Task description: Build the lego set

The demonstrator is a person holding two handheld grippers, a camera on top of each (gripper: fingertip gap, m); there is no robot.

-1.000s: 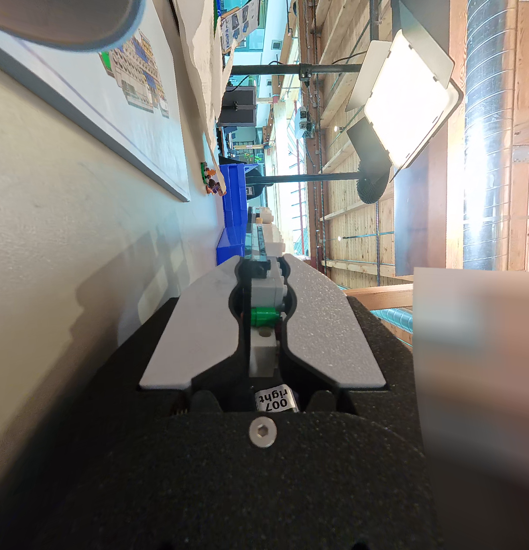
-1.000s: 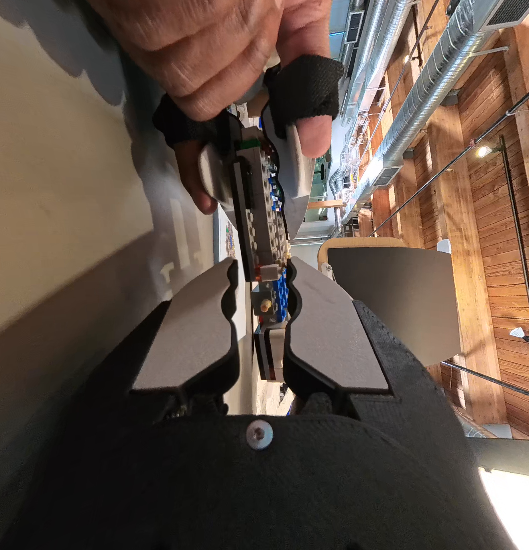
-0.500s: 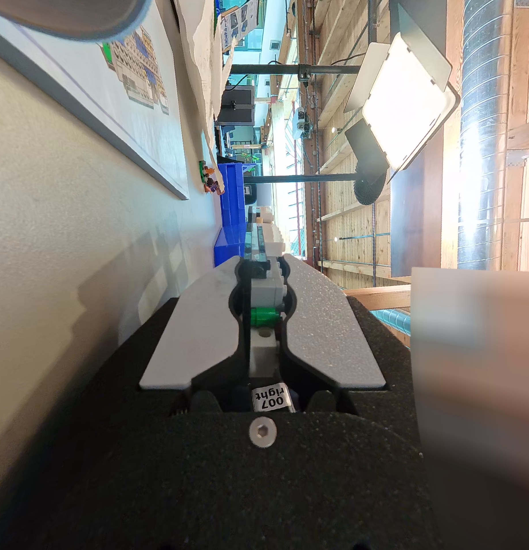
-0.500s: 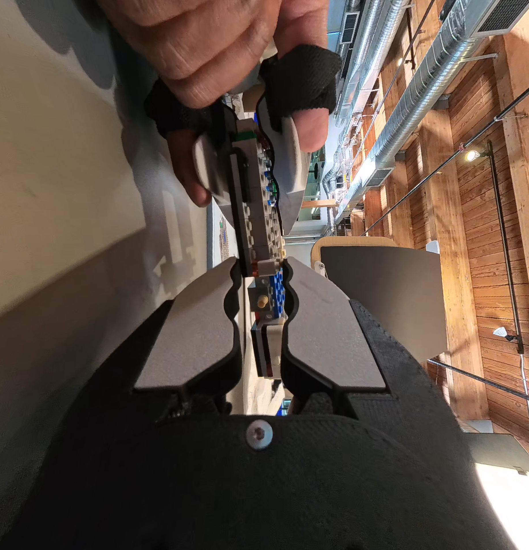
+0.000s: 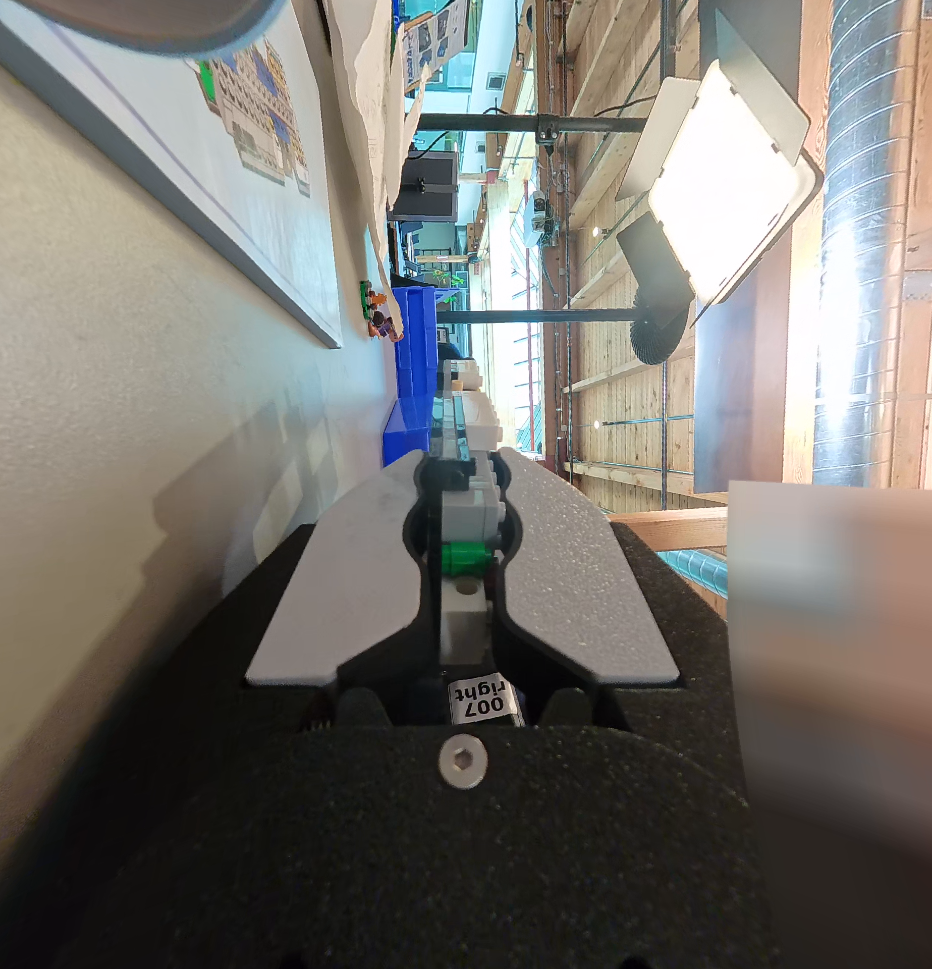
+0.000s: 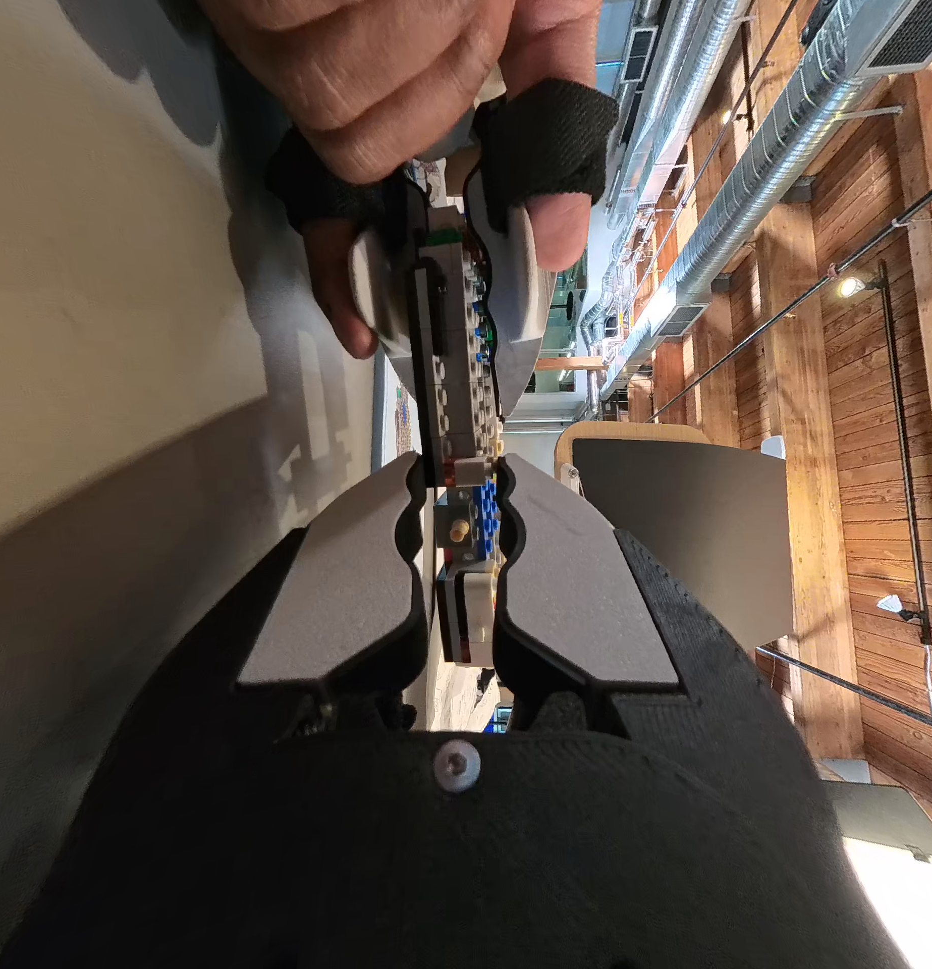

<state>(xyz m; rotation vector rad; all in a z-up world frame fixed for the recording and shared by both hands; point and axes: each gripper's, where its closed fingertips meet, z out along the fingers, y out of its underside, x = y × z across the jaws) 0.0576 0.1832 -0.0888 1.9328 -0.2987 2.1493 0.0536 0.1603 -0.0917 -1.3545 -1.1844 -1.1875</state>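
Both tools hold one long brick model between them, up off the worktop [image 5: 112,367]. Left tool [image 5: 461,472] is closed on one end of the brick model [image 5: 466,516], with both pads pressed on its grey and black bricks; a green brick [image 5: 463,557] sits deeper between the fingers. Right tool [image 6: 459,464] is closed on the other end, its tips pinching the black plate on one side and a small grey brick [image 6: 471,470] on the other. Blue bricks [image 6: 485,511] and a tan peg [image 6: 457,533] sit between its fingers. A hand [image 6: 401,94] grips the left tool. Near the far edge of the worktop lie a booklet [image 5: 233,157], small figures [image 5: 377,314] and a blue bin [image 5: 414,362].
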